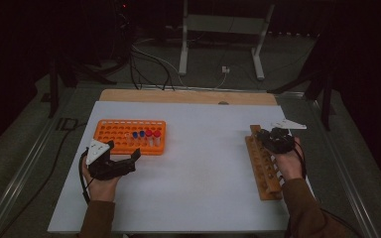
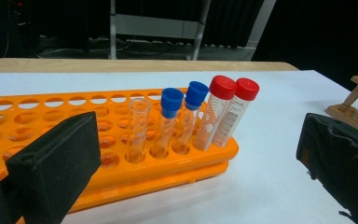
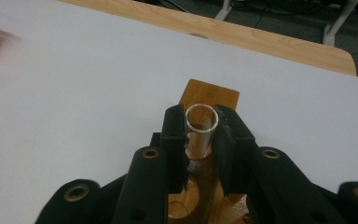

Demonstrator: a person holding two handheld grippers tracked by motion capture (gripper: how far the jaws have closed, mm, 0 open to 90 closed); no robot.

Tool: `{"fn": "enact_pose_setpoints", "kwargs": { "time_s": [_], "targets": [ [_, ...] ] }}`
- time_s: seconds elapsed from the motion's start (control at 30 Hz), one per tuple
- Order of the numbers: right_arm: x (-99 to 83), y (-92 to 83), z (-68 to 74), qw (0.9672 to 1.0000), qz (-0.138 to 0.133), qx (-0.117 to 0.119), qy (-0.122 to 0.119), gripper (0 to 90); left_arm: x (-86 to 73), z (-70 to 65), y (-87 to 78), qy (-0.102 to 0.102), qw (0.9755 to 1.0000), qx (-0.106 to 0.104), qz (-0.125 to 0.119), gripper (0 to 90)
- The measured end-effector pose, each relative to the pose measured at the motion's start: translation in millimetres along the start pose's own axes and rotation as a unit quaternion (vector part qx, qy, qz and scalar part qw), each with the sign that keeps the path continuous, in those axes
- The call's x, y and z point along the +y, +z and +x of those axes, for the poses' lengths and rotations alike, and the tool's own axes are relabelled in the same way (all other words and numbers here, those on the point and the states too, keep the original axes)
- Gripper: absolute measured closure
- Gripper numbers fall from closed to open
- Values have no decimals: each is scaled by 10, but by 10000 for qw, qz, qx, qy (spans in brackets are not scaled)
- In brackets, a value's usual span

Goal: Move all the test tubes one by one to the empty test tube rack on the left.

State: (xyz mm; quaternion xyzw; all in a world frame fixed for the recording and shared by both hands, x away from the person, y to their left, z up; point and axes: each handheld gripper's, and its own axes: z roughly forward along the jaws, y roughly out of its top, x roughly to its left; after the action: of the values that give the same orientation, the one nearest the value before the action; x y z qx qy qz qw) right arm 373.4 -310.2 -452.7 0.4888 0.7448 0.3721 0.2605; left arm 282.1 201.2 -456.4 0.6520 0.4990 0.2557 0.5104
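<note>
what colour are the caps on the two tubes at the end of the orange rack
Red caps, clearest in the left gripper view.

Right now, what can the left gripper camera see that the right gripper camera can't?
The left gripper view has four capped tubes, two blue caps and two red caps, plus one uncapped tube, all standing in the orange rack. The right gripper view has the right gripper clamped on an open clear tube over the wooden rack. Both show the white table.
</note>
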Motion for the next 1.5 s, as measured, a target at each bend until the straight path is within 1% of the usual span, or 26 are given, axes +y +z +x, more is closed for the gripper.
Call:
{"fn": "enact_pose_setpoints", "kwargs": {
  "time_s": [0.13, 0.2, 0.37, 0.57, 0.67, 0.73, 0.77, 0.83, 0.9, 1.0, 1.03, 1.1, 1.2, 1.3, 1.33, 1.43, 1.5],
  "targets": [
    [4, 0, 18, 10000, -42, -37, -44, 766, 0, -14, 8, 14, 10000, -19, 8, 5],
    [10, -36, 12, 9999, -134, -44, 41, 766, 3, -16, 4, 2, 10000, -37, -5, 5],
    [42, -203, -16, 9987, -484, 8, 158, 767, 12, -26, 4, -22, 10000, -67, -33, 5],
    [87, -423, -22, 9963, -841, 60, 134, 766, 31, -81, 13, 13, 9999, -141, -67, 9],
    [103, -522, -11, 9951, -983, 103, 98, 766, 53, -162, 23, 129, 9997, -212, -87, 11],
    [105, -571, 13, 9948, -1015, 106, 31, 766, 73, -254, 49, 205, 9991, -344, -109, 26],
    [105, -595, 23, 9943, -1052, 157, 30, 766, 82, -312, 73, 290, 9987, -413, -91, 35],
    [107, -641, 48, 9928, -1140, 345, 117, 766, 90, -457, 144, 442, 9974, -568, -39, 48],
    [108, -675, 103, 9921, -1171, 431, 80, 766, 88, -620, 232, 626, 9952, -744, 53, 58],
    [109, -707, 212, 9908, -1206, 619, -33, 766, 86, -868, 381, 826, 9909, -1044, 178, 75],
    [106, -714, 251, 9901, -1207, 713, -43, 766, 91, -947, 432, 876, 9893, -1150, 206, 81],
    [97, -720, 334, 9892, -1197, 837, -125, 766, 111, -1112, 527, 978, 9857, -1343, 266, 96],
    [66, -722, 435, 9868, -1185, 1076, -226, 765, 152, -1369, 649, 1206, 9792, -1599, 327, 97],
    [23, -722, 494, 9841, -1158, 1316, -277, 765, 182, -1609, 767, 1412, 9737, -1749, 379, 113],
    [9, -722, 502, 9831, -1166, 1382, -299, 765, 186, -1687, 801, 1536, 9717, -1760, 362, 126],
    [-25, -736, 515, 9800, -1165, 1592, -266, 765, 173, -1920, 914, 1805, 9649, -1890, 275, 262],
    [-38, -748, 522, 9783, -1148, 1704, -252, 765, 159, -2066, 1003, 1915, 9610, -1968, 322, 373]
  ]
}}
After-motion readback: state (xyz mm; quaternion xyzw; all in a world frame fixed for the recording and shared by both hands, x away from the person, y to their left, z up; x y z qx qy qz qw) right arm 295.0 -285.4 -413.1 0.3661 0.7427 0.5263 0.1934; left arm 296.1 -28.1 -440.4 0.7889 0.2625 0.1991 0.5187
